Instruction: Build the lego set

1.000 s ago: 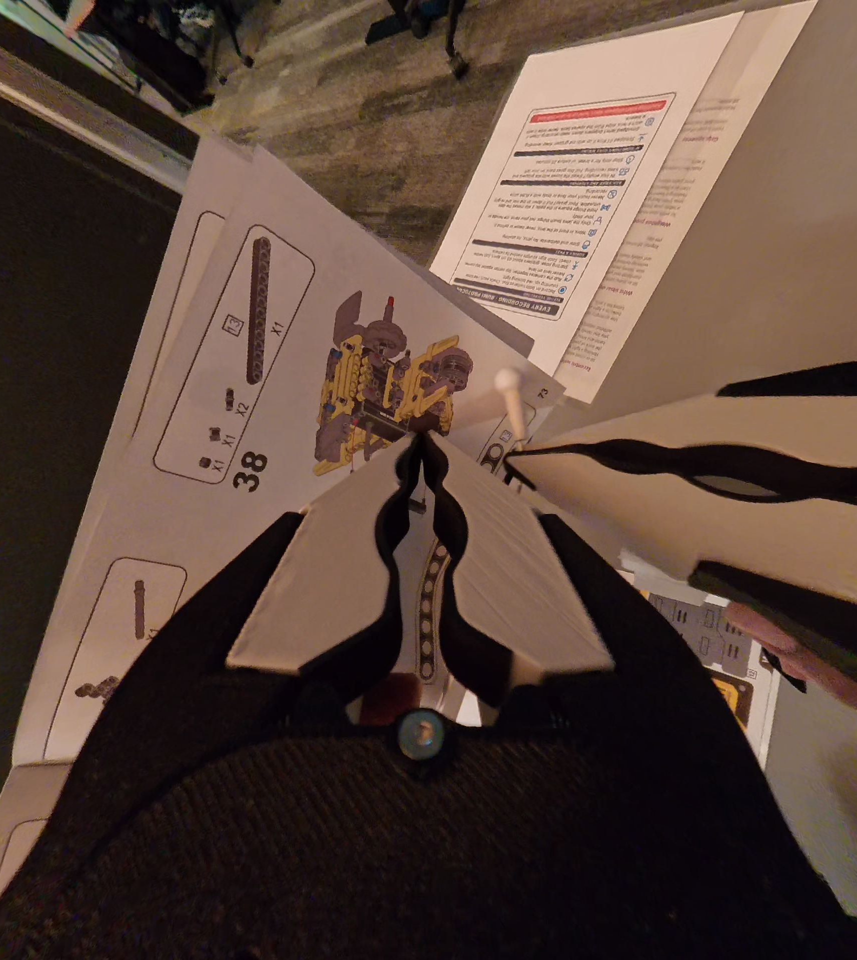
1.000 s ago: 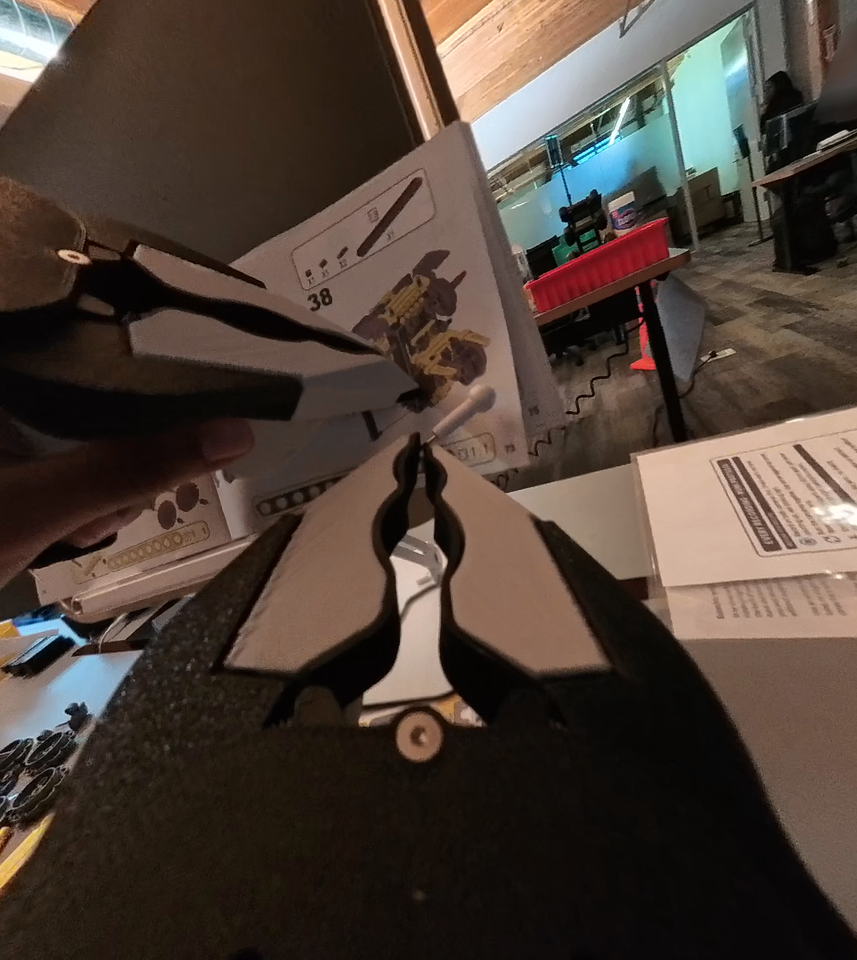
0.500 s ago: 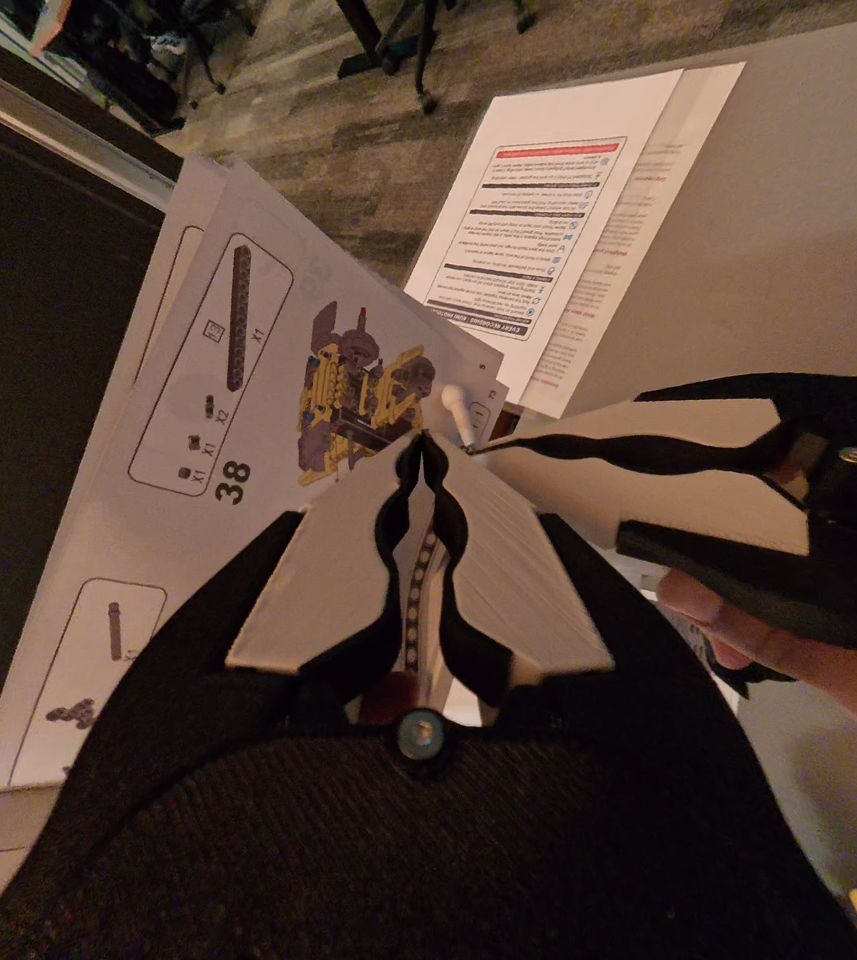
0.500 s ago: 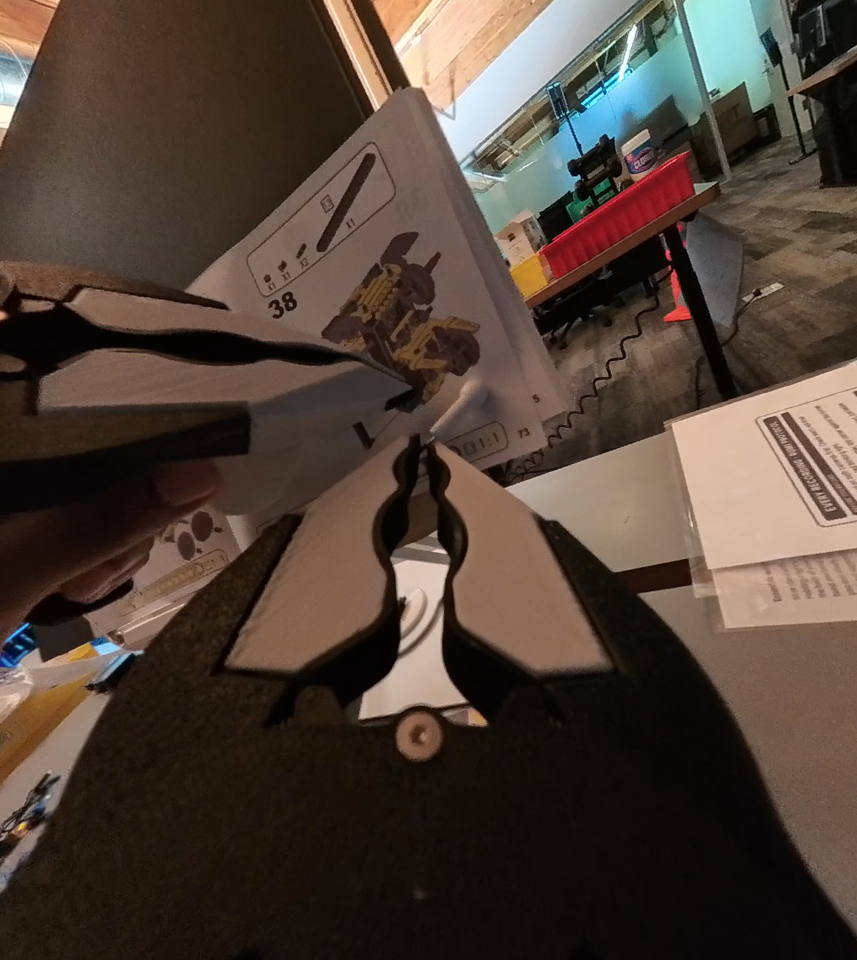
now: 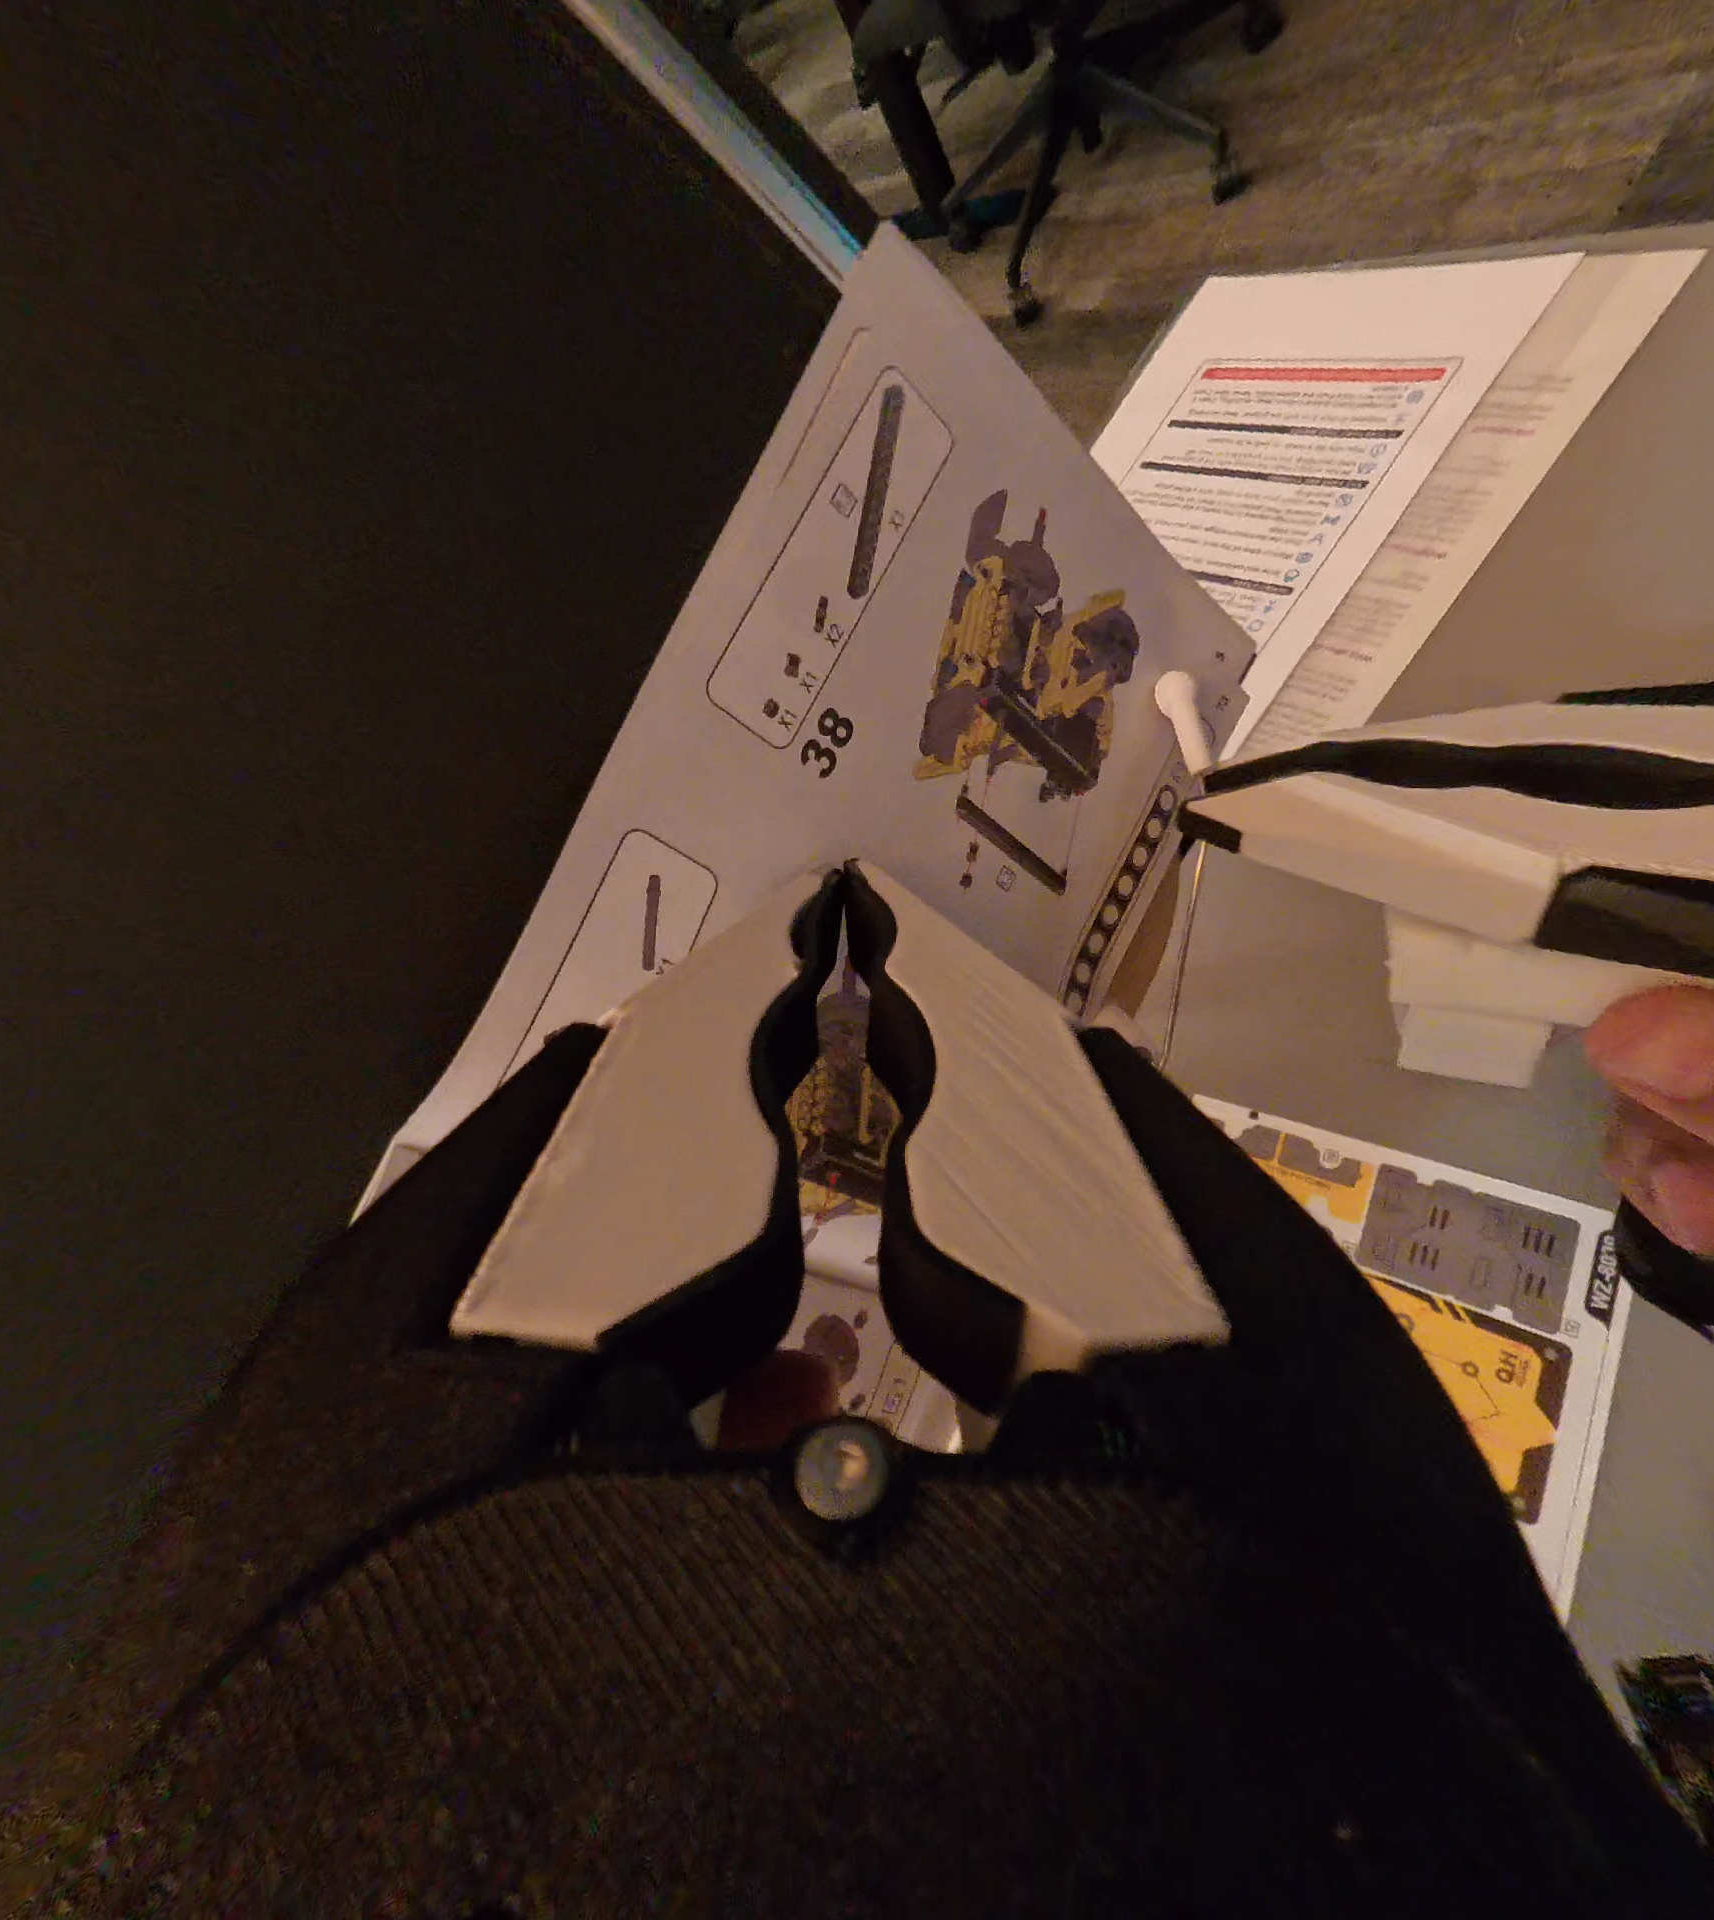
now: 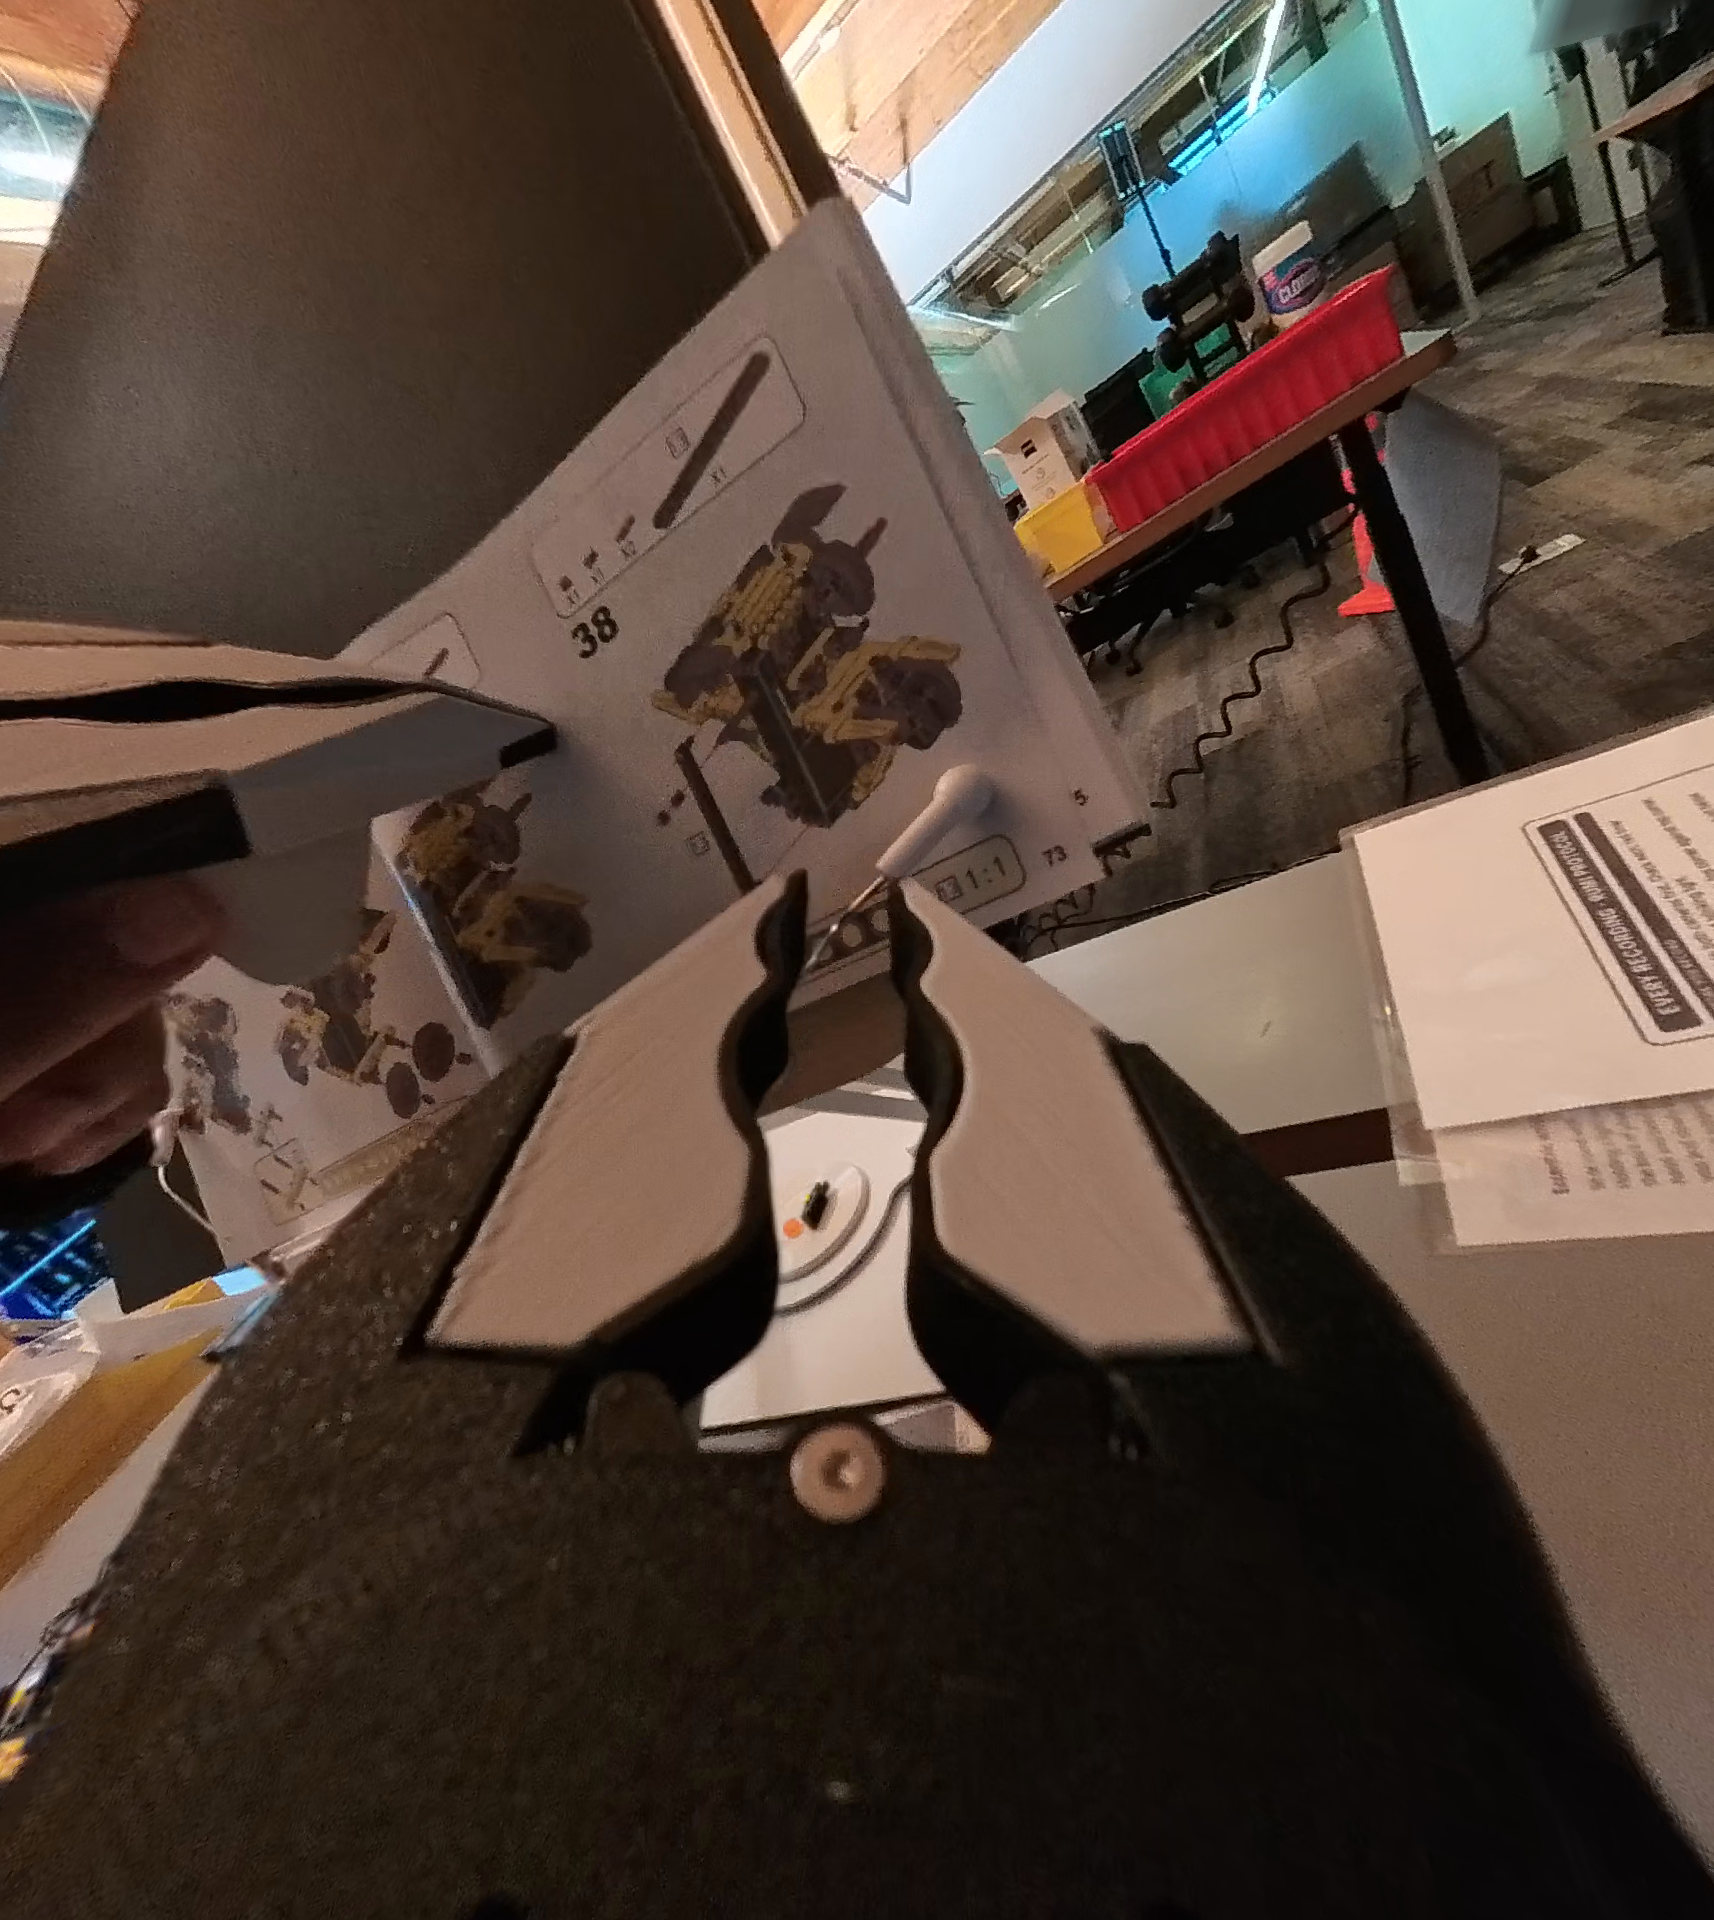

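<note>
1. The left gripper [image 5: 845,878] has its fingertips pressed together against a raised page of the instruction booklet [image 5: 759,727]; whether the paper is pinched between them cannot be told.
2. The page stands tilted up from the tabletop [image 5: 1663,499], showing building-brick diagrams of a yellow and grey vehicle.
3. The right gripper [image 6: 845,914] has its fingers slightly apart, just in front of the page's lower corner.
4. A white-tipped wire stand arm [image 6: 941,816] crosses that corner, its thin stem running down between the right fingertips; contact is unclear.
5. Printed sheets in a clear sleeve [image 6: 1601,935] lie on the tabletop to the right.
6. A white round base [image 6: 832,1226] sits on the tabletop behind the right gripper.
</note>
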The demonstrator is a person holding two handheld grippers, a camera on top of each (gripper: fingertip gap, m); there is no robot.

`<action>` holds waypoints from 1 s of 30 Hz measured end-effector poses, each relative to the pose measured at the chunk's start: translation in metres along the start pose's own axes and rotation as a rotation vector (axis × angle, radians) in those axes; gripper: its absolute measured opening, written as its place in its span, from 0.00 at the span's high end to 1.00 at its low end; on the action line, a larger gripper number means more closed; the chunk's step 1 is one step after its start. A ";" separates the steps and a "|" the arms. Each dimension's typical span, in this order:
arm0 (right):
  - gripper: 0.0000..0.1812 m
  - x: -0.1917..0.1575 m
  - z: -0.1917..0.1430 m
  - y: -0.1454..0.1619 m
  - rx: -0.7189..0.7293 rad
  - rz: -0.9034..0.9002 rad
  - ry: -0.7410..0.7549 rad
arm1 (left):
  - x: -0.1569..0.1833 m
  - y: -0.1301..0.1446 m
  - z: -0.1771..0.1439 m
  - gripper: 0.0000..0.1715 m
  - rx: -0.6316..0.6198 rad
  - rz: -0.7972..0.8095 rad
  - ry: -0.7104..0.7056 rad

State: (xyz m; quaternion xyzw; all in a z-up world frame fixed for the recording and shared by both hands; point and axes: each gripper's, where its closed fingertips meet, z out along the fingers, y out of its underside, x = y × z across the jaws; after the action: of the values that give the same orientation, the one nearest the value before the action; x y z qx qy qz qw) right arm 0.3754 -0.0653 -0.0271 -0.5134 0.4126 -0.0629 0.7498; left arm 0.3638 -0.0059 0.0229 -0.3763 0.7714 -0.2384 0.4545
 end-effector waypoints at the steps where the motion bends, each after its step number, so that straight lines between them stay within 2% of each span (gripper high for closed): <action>1: 0.93 0.001 -0.002 -0.003 0.022 0.004 0.008 | -0.001 0.000 0.003 1.00 -0.001 0.000 -0.003; 5: 0.93 0.008 -0.015 -0.028 0.146 0.003 0.035 | -0.003 -0.002 0.011 1.00 0.001 0.047 -0.031; 10: 0.81 0.033 -0.010 -0.033 0.093 0.052 0.105 | -0.001 -0.005 0.007 1.00 0.040 0.049 -0.029; 16: 0.73 0.046 -0.007 -0.027 0.049 0.118 0.114 | -0.016 -0.008 -0.038 1.00 0.141 0.007 -0.069; 19: 0.70 0.043 -0.006 -0.024 0.059 0.161 0.081 | -0.025 0.010 -0.059 1.00 0.145 -0.042 -0.076; 21: 0.70 0.044 -0.004 -0.019 0.041 0.172 0.082 | -0.018 0.030 -0.060 0.99 0.115 -0.099 -0.003; 24: 0.75 0.051 -0.007 -0.017 0.035 0.178 0.116 | 0.008 0.048 -0.052 0.97 0.092 -0.143 0.146; 25: 0.83 0.052 -0.012 -0.022 0.065 0.171 0.124 | 0.016 0.051 -0.048 0.97 0.083 -0.143 0.167; 27: 0.92 0.049 -0.025 -0.034 0.159 0.136 0.132 | 0.027 0.050 -0.039 0.97 0.069 -0.103 0.171; 30: 0.91 0.033 -0.018 -0.018 0.113 0.128 0.094 | 0.035 0.037 -0.023 0.98 0.059 -0.005 0.128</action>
State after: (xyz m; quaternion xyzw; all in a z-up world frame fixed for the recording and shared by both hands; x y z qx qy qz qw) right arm 0.3906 -0.1035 -0.0329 -0.4393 0.4751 -0.0623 0.7599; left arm 0.3198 -0.0109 -0.0106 -0.3488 0.7904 -0.2856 0.4147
